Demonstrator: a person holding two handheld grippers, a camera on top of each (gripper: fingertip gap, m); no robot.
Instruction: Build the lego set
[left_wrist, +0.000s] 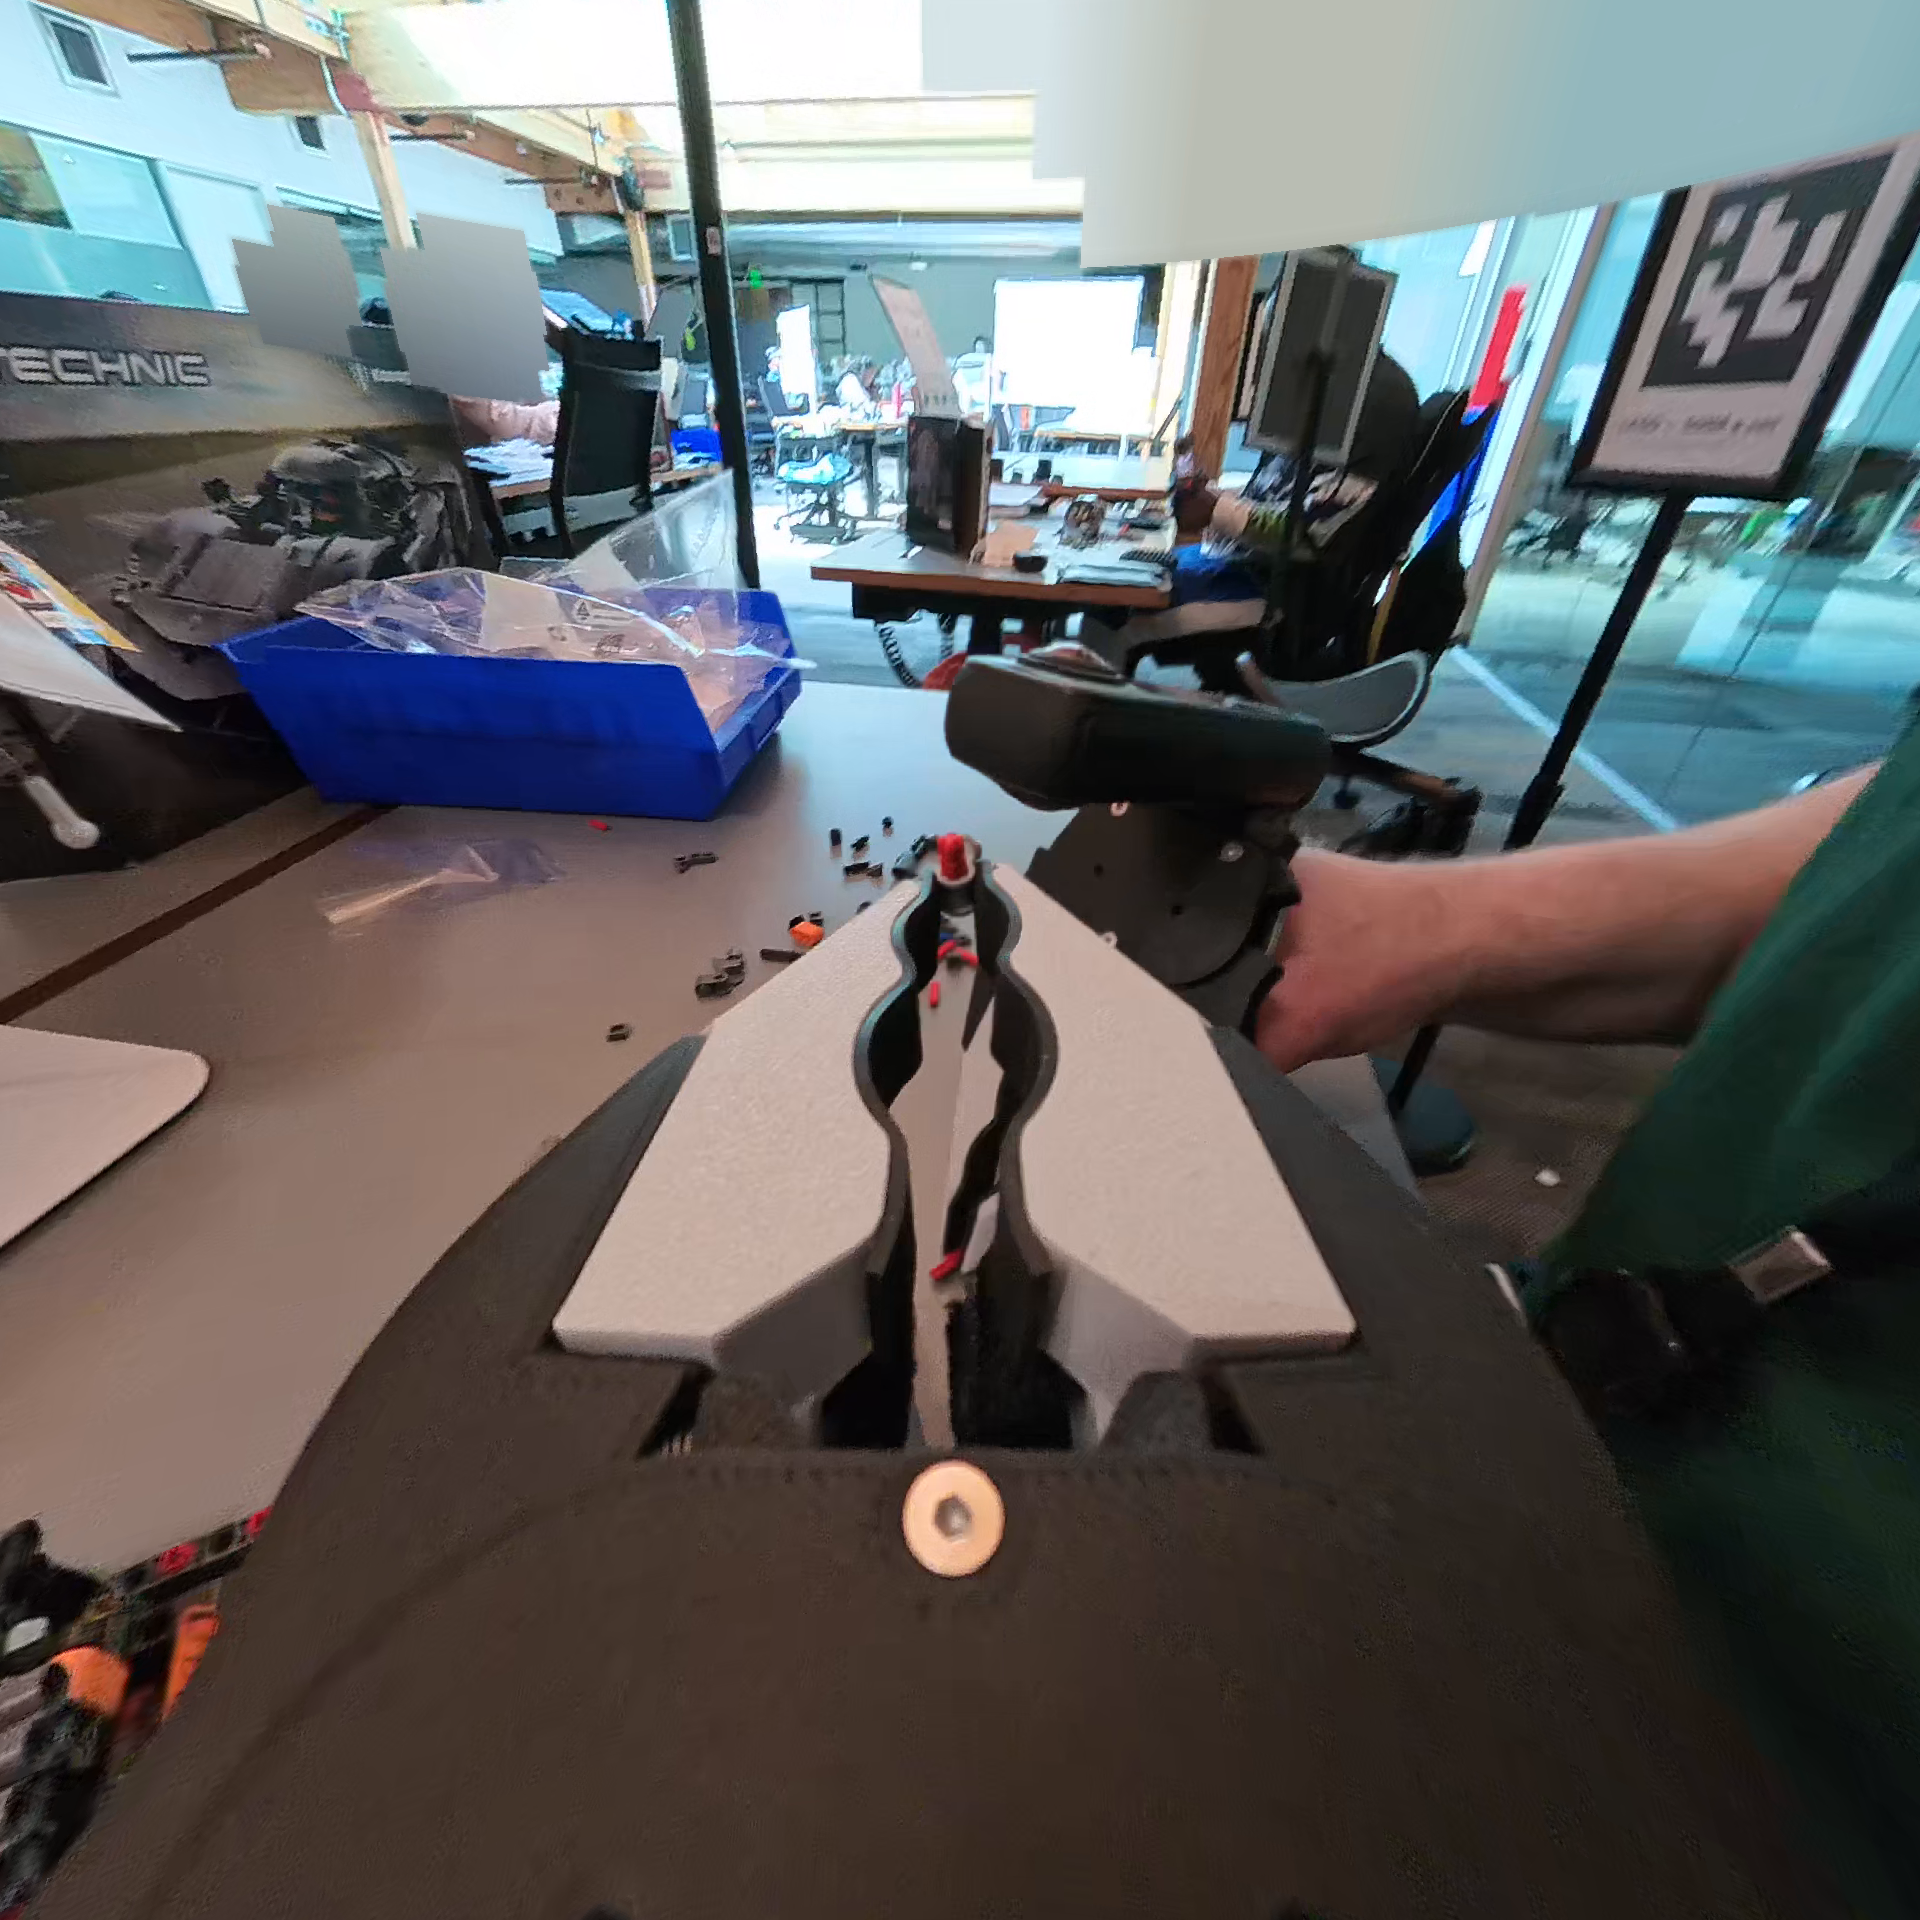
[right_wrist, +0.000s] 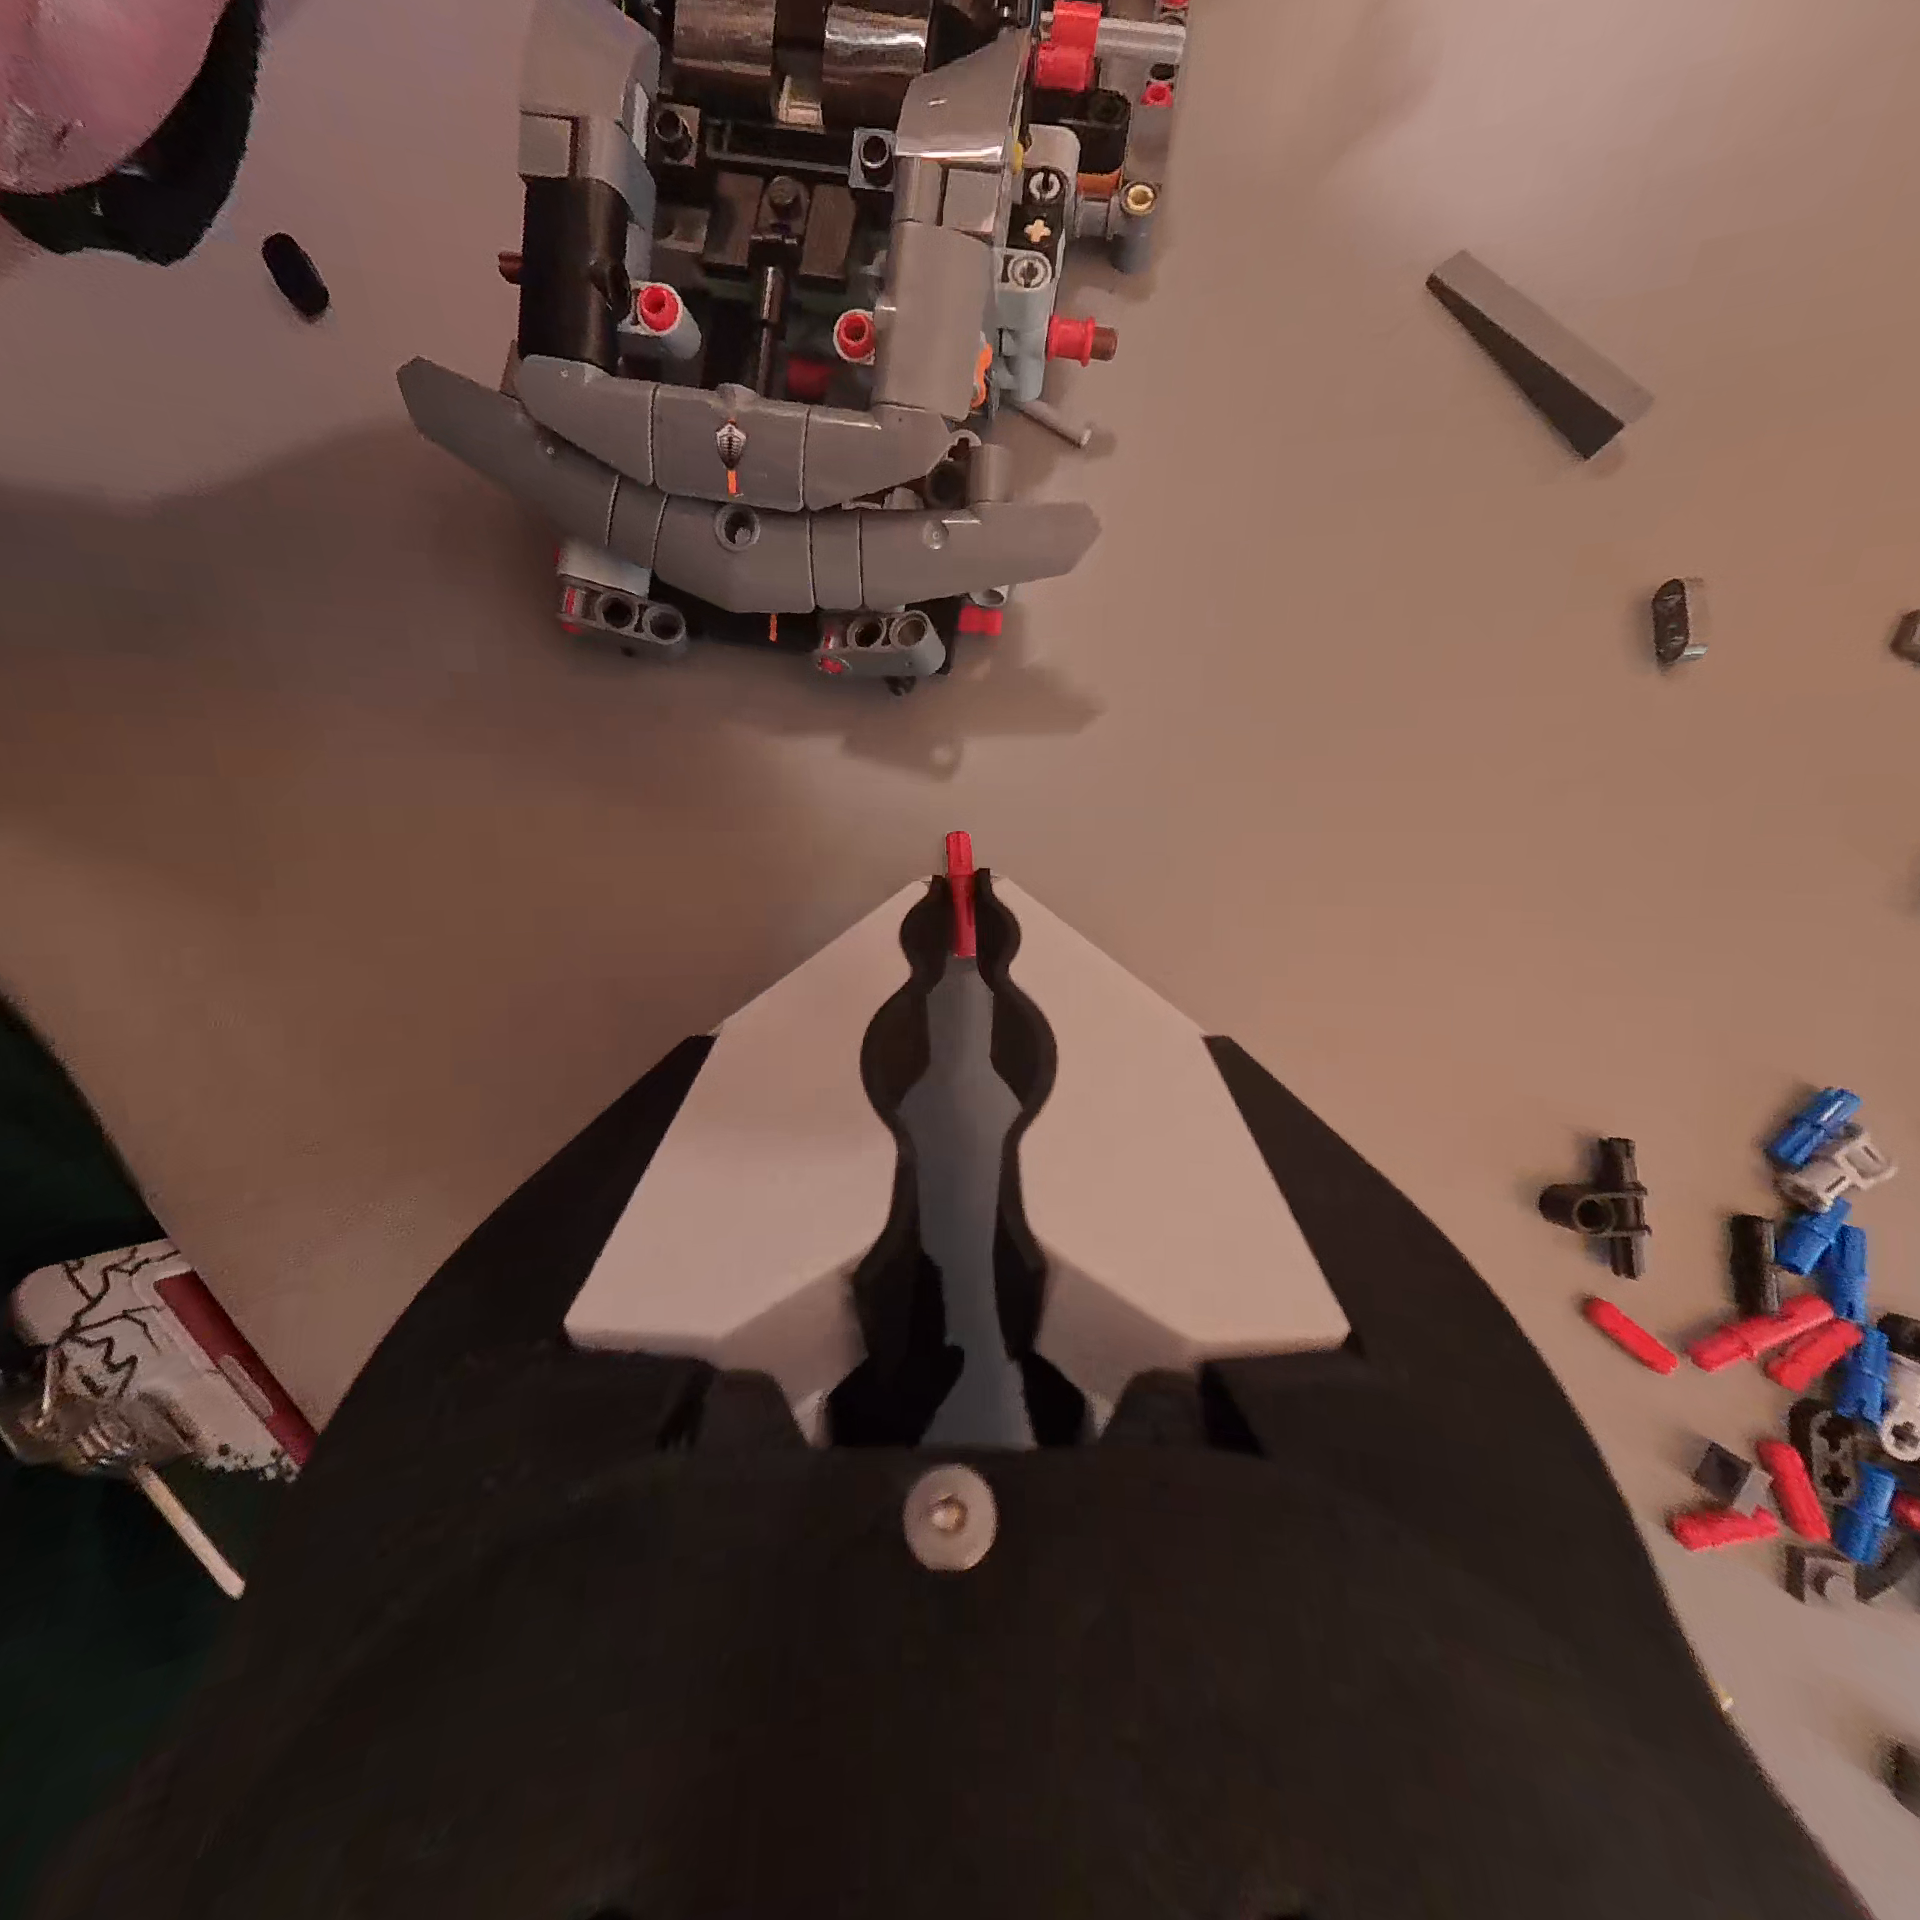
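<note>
In the right wrist view, a partly built grey and black Lego vehicle (right_wrist: 758, 436) with red pins stands on the table ahead. My right gripper (right_wrist: 958, 883) is shut on a small red pin (right_wrist: 958, 914) that sticks out past its tips, short of the vehicle's front. In the left wrist view, my left gripper (left_wrist: 954, 878) is shut on a small red piece (left_wrist: 952, 854) above the table. The right gripper (left_wrist: 1132, 743) shows to the right of it, held by a hand (left_wrist: 1351, 956). An edge of the vehicle (left_wrist: 94, 1662) shows at lower left.
A pile of red, blue and black pins (right_wrist: 1818, 1351) lies at the right. A grey wedge panel (right_wrist: 1538, 353) and a black piece (right_wrist: 296, 272) lie apart. A blue bin (left_wrist: 520, 717) holding plastic bags stands at the back, with loose small parts (left_wrist: 790, 935) in front of it. There is about 15 cm between the tips of the two grippers.
</note>
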